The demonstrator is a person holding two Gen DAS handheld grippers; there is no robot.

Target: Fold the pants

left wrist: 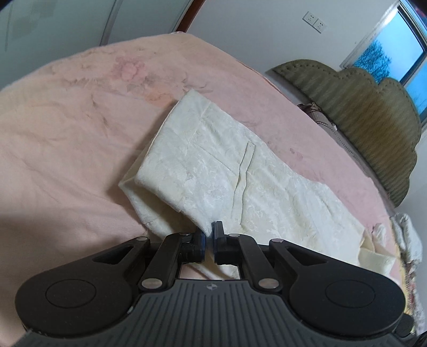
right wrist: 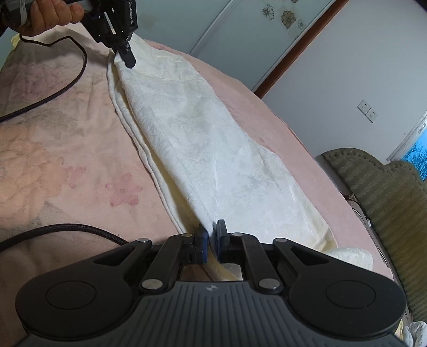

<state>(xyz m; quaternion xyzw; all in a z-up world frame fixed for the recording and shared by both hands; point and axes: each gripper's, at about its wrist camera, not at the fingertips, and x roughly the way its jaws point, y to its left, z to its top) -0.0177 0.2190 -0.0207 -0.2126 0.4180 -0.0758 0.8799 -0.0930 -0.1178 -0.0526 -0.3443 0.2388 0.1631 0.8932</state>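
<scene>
Cream-white pants lie lengthwise on a pink bedspread, one half laid over the other. My left gripper is shut on the pants' near edge in the left wrist view. In the right wrist view the pants stretch away from me. My right gripper is shut on a raised fold of the pants at the near end. The left gripper shows at the far end there, held by a hand, pinching the other end of the cloth.
An olive scalloped headboard stands on the right of the bed. A black cable lies on the bedspread at left, another near my right gripper. A window and wall sockets are behind.
</scene>
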